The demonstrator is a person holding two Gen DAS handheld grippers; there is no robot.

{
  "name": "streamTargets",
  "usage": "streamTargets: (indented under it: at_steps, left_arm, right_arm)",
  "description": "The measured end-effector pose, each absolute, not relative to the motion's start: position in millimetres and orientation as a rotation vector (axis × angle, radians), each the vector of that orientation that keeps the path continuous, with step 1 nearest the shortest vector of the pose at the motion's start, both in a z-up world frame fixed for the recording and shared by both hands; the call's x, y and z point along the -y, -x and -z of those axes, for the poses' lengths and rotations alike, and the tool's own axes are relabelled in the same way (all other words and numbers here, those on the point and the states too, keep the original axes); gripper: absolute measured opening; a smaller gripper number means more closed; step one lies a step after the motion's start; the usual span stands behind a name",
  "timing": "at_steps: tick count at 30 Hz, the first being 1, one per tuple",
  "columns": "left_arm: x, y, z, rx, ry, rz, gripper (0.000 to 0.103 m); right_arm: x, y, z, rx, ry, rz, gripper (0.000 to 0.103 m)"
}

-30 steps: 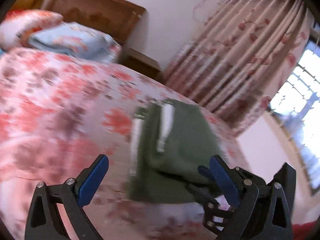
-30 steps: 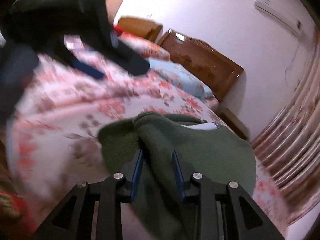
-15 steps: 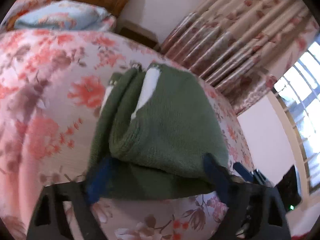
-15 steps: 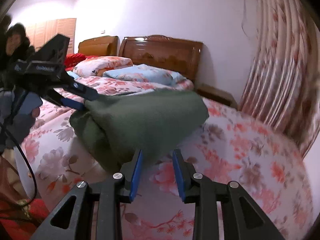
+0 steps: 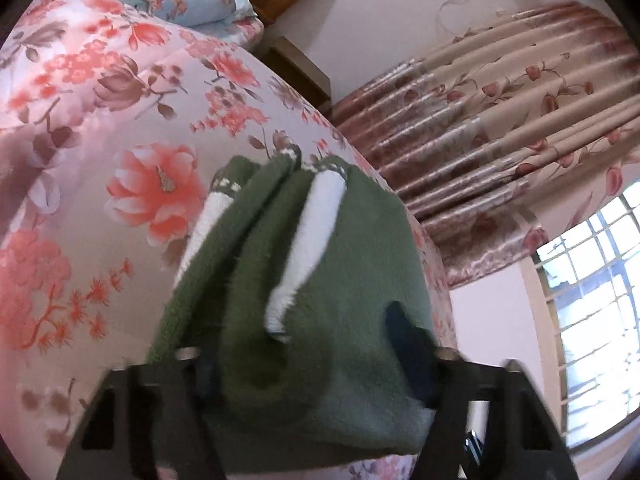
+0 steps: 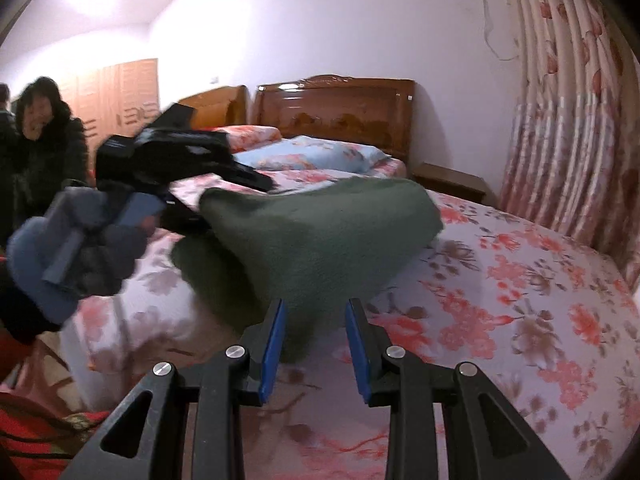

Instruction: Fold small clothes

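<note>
Gripping green garment [image 5: 328, 320] — left tongs [image 5: 316, 368], right tongs [image 6: 314, 344] — above bedspread [image 6: 520, 280].

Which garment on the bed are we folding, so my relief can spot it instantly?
Start at the floral bedspread below the wooden headboard. Near its foot lies the green fleece garment, both grippers at it: the only plain dark-green item, white-lined inside.

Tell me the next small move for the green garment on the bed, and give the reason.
Probably lower both grippers and lay the green garment flat on the floral bedspread. It looks folded over, bunched and partly lifted. The left gripper has cloth between its fingers; the right gripper holds a lower edge between its blue pads.
</note>
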State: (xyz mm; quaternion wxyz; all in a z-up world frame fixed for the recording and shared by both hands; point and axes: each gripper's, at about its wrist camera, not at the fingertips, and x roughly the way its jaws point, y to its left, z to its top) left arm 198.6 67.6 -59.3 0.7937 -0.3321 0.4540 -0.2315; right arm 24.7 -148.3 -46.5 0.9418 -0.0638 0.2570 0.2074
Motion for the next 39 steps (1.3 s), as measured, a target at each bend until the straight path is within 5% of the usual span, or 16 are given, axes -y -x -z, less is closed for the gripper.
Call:
streamTargets:
  at_steps: [1,2,13,19,27,28,30,35,39]
  left_arm:
    - [-68.6,-197.6,59.1,-0.969,0.694,0.483,0.002]
    - [-69.9,-196.3,58.9,-0.962,0.696,0.491,0.0]
    - [-57.4,-137.2,-15.2,-0.664,0.442,0.47,0.0]
    - [-100.8,-140.5,73.8,-0.806,0.597,0.366,0.0]
    - [-94.0,-136.0,68.6,-0.796,0.536,0.328,0.0]
    - [-97.2,-137.5,71.9,-0.801,0.563,0.327,0.014]
    - [-102.5,-131.5,64.5,-0.801,0.56,0.303,0.097]
    - [-107.6,-91.9,6.7,-0.577,0.402,0.071,0.103]
    - [-53.8,-106.2,-17.4,-0.58,0.235,0.284,0.103]
  right_arm:
    - [144.9,-22.3,46.9,-0.519,0.137,-0.434,0.032]
    - [139.9,-21.0,48.4,-0.52,0.154,-0.434,0.033]
    - [117.4,-48.3,61.7,-0.598,0.229,-0.256,0.033]
    - [115.6,-58.6,77.4,-0.667,0.238,-0.267,0.033]
    - [119.8,-60.7,78.6,-0.685,0.237,-0.289,0.034]
    - [120.7,-60.6,78.0,-0.691,0.234,-0.303,0.034]
    - [126.0,-57.9,73.2,-0.716,0.221,-0.357,0.034]
    - [150.1,-32.0,41.1,-0.645,0.17,-0.515,0.034]
    - [152.3,-54.7,20.0,-0.571,0.071,-0.501,0.034]
